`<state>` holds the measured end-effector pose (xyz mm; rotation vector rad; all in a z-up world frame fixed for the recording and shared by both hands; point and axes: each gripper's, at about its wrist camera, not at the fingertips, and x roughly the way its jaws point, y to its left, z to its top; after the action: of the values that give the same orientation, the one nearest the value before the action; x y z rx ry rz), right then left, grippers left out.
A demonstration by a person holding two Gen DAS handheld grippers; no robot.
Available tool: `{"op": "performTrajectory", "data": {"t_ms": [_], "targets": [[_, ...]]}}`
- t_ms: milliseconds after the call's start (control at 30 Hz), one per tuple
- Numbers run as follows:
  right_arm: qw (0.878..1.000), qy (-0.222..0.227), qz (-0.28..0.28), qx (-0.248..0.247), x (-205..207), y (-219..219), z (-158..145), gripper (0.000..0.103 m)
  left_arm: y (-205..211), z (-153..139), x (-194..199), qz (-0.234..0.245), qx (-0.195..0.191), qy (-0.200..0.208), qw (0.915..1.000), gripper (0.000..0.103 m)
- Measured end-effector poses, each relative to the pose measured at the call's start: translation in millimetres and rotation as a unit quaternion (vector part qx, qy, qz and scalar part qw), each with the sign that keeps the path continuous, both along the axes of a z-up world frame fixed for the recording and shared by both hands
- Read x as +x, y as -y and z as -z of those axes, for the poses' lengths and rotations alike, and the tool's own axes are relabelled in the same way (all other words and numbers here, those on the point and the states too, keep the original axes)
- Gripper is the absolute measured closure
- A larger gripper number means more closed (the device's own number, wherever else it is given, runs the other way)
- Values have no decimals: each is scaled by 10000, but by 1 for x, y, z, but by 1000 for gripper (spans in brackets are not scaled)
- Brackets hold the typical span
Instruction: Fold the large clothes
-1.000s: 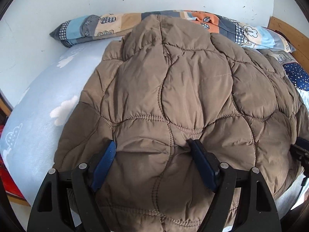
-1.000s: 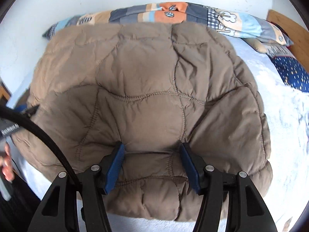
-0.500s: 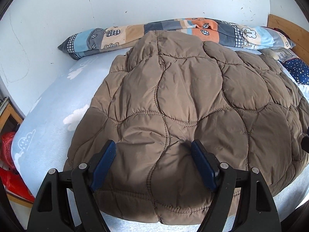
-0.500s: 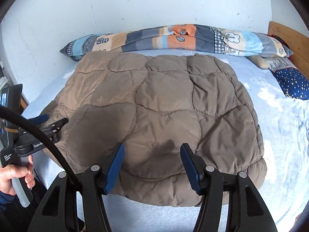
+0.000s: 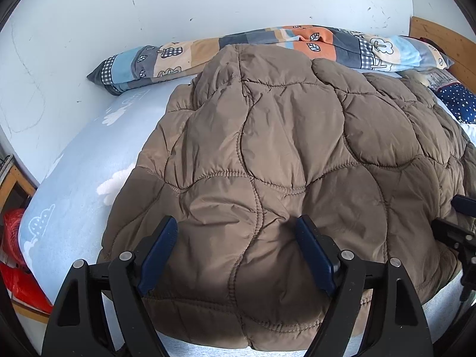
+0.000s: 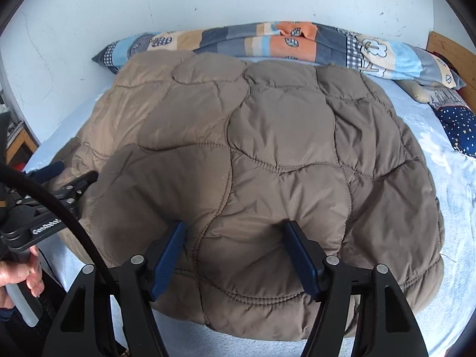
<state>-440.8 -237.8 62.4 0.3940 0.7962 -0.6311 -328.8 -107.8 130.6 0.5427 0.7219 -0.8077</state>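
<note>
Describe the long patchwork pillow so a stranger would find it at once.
Start at the bed with the pale blue sheet. The patchwork pillow lies along the white wall, behind the brown quilted jacket. Its orange, blue and checked patches separate it from the starry navy cushion.

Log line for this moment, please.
jacket: flat on bed | left gripper: open, over hem | right gripper: open, jaws just widened, over hem

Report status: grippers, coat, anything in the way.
Left gripper open; right gripper open, jaws just widened. Brown quilted coat flat on bed. Nothing blocking.
</note>
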Motion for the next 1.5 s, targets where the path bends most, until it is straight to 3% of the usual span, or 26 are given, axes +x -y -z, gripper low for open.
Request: {"op": "performTrajectory", "data": {"t_ms": [200,367,533,767,933,1067,1233,1333,1500], "targets": [[9991,-401,-78,-91,14,1,15,25,2,4,-1,31,66,68,9999,21],[9988,-470,-78,-146,15,-2,16,24,3,4,-1,28,76,97,9999,19],[9991,-273,14,-319,-2,-16,-1,23,-4,-3,0,-26,8,-59,10000,19],[9919,251,-240,-1225,-17,-55,-33,23,-20,-20,-14,-136,-385,-112,9991,19],[9935,159,-513,-1006,-4,-58,-26,23,-18,-14,-15,-261,-299,-104,9992,19],[9968,-118,-568,-557,10,-50,-8,23,-17,1,-6,-376,-140,-283,9988,13],[9981,-91,-553,-241,13,-40,-4,20,-19,2,-5,-280,-315,-207,9989,11],[9990,243,-240,-284,-4,-33,-20,21,-28,-6,-3,-323,-561,-253,9976,11],[9928,563,874,-601,-65,-9,-42,21,-54,-14,7,-686,-832,-11,9942,11]]}}
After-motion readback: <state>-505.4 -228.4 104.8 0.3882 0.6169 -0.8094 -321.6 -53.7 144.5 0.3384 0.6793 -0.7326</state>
